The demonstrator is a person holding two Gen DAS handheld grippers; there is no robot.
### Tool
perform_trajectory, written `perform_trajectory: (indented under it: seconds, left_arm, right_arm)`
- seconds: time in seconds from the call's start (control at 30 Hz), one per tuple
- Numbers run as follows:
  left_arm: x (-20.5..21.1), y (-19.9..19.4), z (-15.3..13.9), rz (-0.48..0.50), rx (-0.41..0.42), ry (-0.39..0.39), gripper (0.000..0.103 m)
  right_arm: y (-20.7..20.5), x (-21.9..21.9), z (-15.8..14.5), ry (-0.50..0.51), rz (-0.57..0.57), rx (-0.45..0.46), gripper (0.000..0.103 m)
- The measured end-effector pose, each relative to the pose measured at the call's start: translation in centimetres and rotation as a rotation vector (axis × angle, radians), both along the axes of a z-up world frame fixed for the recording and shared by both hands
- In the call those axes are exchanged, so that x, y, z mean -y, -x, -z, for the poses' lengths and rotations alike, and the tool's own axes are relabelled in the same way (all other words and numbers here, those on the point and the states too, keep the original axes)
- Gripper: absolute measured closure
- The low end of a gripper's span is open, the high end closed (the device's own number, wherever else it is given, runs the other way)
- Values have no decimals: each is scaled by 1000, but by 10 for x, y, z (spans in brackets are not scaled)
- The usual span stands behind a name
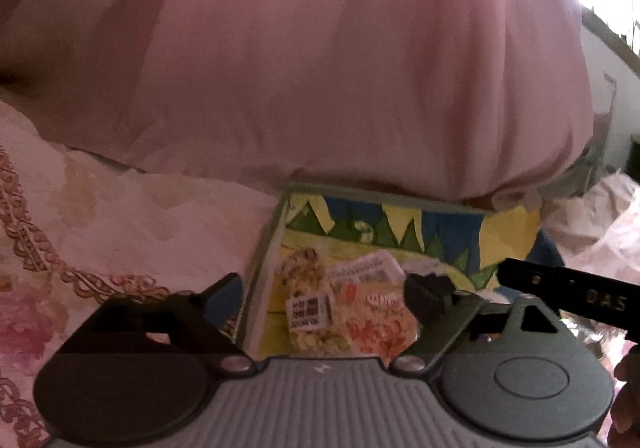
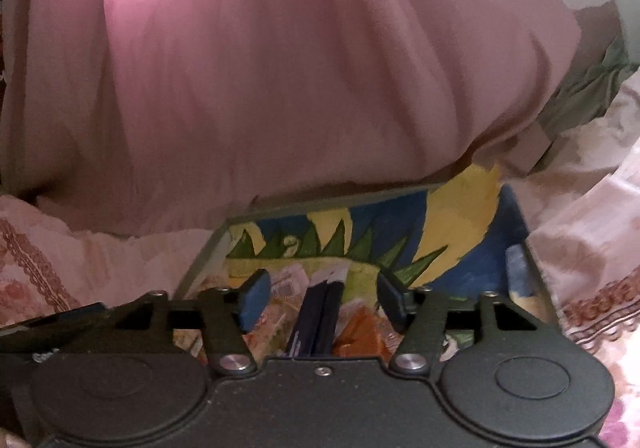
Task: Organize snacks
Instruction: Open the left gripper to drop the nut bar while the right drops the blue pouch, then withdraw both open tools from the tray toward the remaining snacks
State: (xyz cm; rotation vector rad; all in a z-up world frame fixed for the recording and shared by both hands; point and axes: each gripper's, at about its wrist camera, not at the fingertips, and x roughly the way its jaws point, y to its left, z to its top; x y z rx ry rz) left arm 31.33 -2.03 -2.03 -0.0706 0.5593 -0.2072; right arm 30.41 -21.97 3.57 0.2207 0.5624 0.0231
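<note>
A shallow box (image 1: 264, 248) painted inside in yellow, blue and green lies on the bed and holds several snack packets. In the left wrist view, my left gripper (image 1: 326, 288) hovers just above a pale yellow packet with a QR label (image 1: 308, 312) and a pink-orange packet (image 1: 380, 328). It is open wide and grips nothing. In the right wrist view, my right gripper (image 2: 324, 298) is open over the same box (image 2: 208, 260). A dark blue packet (image 2: 320, 324) lies between its blue pads (image 2: 254, 300) without touching them, and an orange packet (image 2: 360, 344) sits beside it.
A bulky pink quilt (image 1: 320, 68) rises right behind the box and hangs over its far edge. A floral bedsheet (image 1: 100, 216) surrounds the box. The black body of the right gripper (image 1: 560, 292) crosses the box's right side, with a hand (image 1: 628, 388) at the frame edge.
</note>
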Motion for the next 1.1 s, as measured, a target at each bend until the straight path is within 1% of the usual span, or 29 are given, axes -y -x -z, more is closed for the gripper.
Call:
perform_trajectory:
  seconds: [0.03, 0.07, 0.1, 0.13, 0.17, 0.3, 0.37, 0.47, 0.57, 0.73, 0.83, 0.97, 1.1]
  left_arm:
    - [-2, 3, -4, -7, 10, 11, 3]
    - [-4, 7, -9, -16, 20, 22, 1]
    - [-7, 11, -13, -25, 29, 32, 1]
    - [-9, 16, -18, -33, 38, 41, 1]
    - [-12, 20, -21, -36, 44, 46, 1]
    - [-20, 44, -35, -60, 68, 52, 0]
    - [-23, 56, -42, -56, 77, 41, 0]
    - [-25, 74, -53, -46, 99, 10, 0]
    - [-29, 99, -62, -70, 110, 0, 0]
    - [-34, 143, -63, -89, 58, -16, 0]
    - [-32, 167, -60, -93, 28, -50, 0]
    - [-27, 199, -55, -99, 6, -106, 0]
    - [-27, 223, -54, -121, -13, -136, 0]
  right_arm:
    - [4, 0, -5, 9, -1, 6, 32]
    - [8, 0, -11, 20, -2, 13, 29]
    - [13, -1, -17, 33, -2, 22, 23]
    - [18, -1, -22, 46, -3, 32, 17]
    - [23, -2, -27, 57, -6, 41, 15]
    - [48, -4, -49, 104, -13, 85, 1]
    - [63, -5, -57, 130, -11, 105, 1]
    - [84, -7, -65, 156, -11, 103, 1]
    - [106, -10, -68, 174, -18, 94, 1]
    - [147, -17, -68, 216, -32, 71, 1]
    - [170, -19, -65, 222, -51, 52, 1]
    - [196, -20, -64, 222, -48, 29, 1]
    - [220, -20, -62, 211, -41, -12, 1]
